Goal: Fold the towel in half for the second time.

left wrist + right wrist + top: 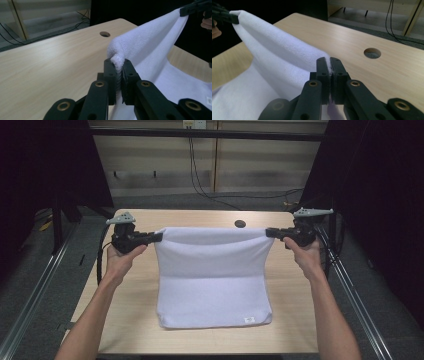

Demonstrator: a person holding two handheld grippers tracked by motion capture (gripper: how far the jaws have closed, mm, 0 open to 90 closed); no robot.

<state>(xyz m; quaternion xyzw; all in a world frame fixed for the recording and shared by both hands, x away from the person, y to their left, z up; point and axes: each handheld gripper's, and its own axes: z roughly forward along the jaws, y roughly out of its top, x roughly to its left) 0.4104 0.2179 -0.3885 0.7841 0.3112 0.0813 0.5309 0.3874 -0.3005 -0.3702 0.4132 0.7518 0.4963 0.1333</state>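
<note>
Black claws (119, 75) (330, 72) pinch fluffy white towel (212, 270) corners above wooden table (140, 300).

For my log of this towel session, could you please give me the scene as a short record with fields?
Work in hand: white towel lifted by its two far corners
Left gripper: shut on one far corner
Right gripper: shut on the other far corner
Towel state: far edge raised and stretched, near edge on the table
Label: small tag near the front right corner
</note>
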